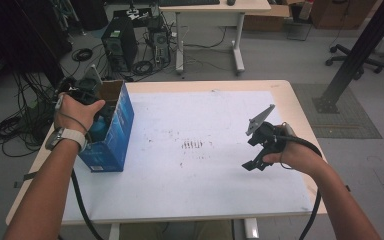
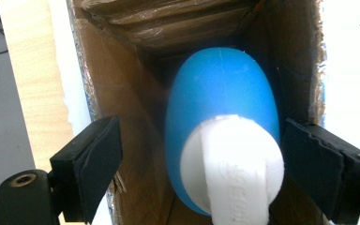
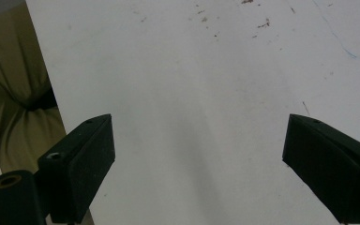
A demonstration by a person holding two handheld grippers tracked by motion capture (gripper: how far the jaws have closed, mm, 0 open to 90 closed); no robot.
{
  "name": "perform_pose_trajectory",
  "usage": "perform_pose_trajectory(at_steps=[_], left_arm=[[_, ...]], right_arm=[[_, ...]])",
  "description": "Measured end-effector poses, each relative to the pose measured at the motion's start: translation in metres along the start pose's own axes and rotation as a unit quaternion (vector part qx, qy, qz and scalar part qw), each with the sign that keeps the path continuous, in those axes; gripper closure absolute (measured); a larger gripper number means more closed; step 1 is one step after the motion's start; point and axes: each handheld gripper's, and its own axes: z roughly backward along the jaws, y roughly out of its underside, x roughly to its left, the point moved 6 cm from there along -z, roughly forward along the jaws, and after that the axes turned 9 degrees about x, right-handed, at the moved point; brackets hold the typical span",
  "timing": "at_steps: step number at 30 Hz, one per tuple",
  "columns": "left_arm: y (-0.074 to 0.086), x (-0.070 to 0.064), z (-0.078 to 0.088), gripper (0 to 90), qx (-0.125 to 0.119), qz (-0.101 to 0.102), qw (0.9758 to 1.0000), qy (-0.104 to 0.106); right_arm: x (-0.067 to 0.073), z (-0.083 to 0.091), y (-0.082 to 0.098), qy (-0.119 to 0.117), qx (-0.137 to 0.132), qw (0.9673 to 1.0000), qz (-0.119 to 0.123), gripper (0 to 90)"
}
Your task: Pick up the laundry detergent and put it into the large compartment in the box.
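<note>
Around the table (image 1: 285,100) lies a grey workshop floor with a computer tower (image 1: 120,47), coiled cables (image 1: 15,127) and a second desk (image 1: 215,10) further back. Most of the tabletop is covered by a white sheet (image 1: 205,125), marked with small brownish specks near its middle.

At the sheet's left edge stands a blue cardboard box (image 1: 111,135), open at the top. The person's left forearm reaches up from the bottom edge, a watch on the wrist, and the left hand (image 1: 77,112) holds the left gripper (image 2: 201,159) tipped down into the box's mouth. In the left gripper view a blue bottle (image 2: 220,103) with a white cap (image 2: 234,164) sits inside the box, between the brown inner walls. The jaws stand spread on either side of it; the left one is clear of the bottle, the right one sits just beside the cap, and I cannot tell whether it touches.

On the right, the forearm comes in at a slant and the right hand (image 1: 292,152) holds the right gripper (image 3: 199,161) low over the bare sheet, tilted towards the table's middle. Its jaws are spread wide with nothing between them.
</note>
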Motion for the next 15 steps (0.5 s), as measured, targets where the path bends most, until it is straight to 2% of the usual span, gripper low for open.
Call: perform_pose_trajectory(at_steps=[15], left_arm=[[0.0009, -0.0013, 0.0063, 13.1, -0.004, -0.001, 1.0000, 0.002]], right_arm=[[0.0008, 0.0011, 0.0001, 0.001, 0.000, 1.0000, 0.001, 9.6]])
